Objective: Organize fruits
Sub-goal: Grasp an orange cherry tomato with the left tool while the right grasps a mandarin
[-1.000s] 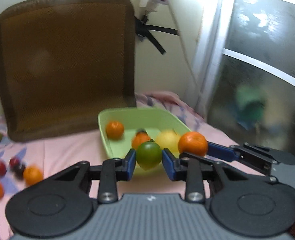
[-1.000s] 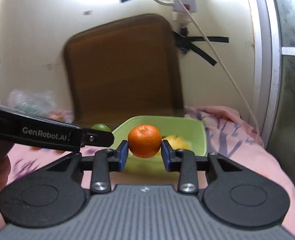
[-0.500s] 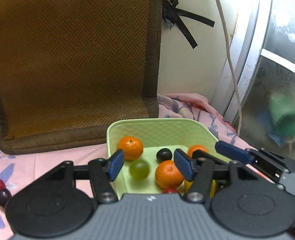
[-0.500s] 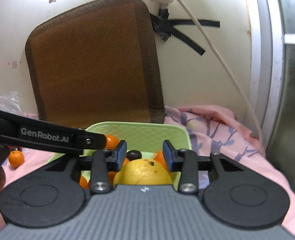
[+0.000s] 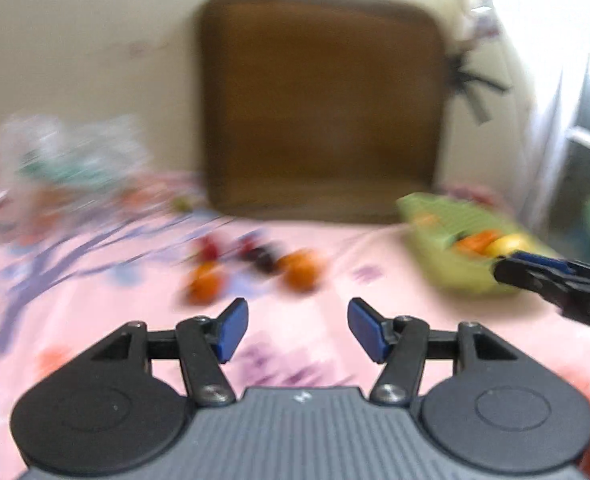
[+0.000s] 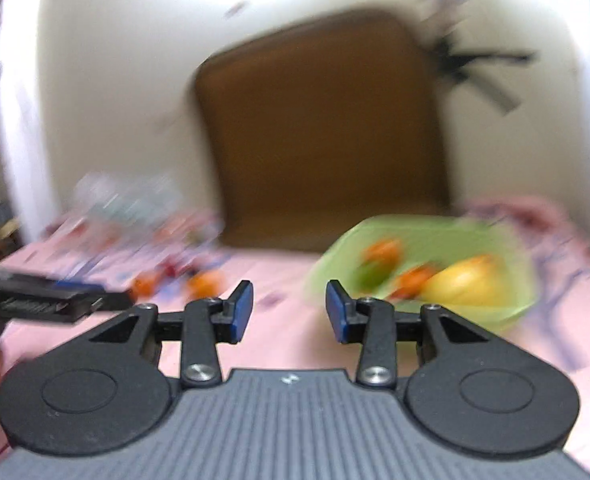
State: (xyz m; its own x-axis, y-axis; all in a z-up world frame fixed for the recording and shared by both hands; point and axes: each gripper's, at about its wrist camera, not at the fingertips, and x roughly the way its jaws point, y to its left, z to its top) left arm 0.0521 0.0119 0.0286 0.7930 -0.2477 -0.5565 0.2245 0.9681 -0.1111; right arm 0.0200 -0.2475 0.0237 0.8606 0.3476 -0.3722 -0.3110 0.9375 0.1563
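Fruits, small orange and dark round ones point(image 5: 255, 264), lie left of the light-green plastic tub point(image 6: 423, 276); both empty grippers, left point(image 5: 297, 330) and right point(image 6: 288, 311), gape apart, likely reaching next for another.

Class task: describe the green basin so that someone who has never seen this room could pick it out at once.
Find the big brown cushion leaning on the wall. On the pink sheet below its right corner sits the green basin. It is the only container there, holding orange, green and yellow fruit, while other fruit lies loose on the sheet.

Bare pink cloth point(image 5: 295, 344) ahead, loose fruit point(image 5: 301, 270) beyond, green basin point(image 6: 511, 312) rightward
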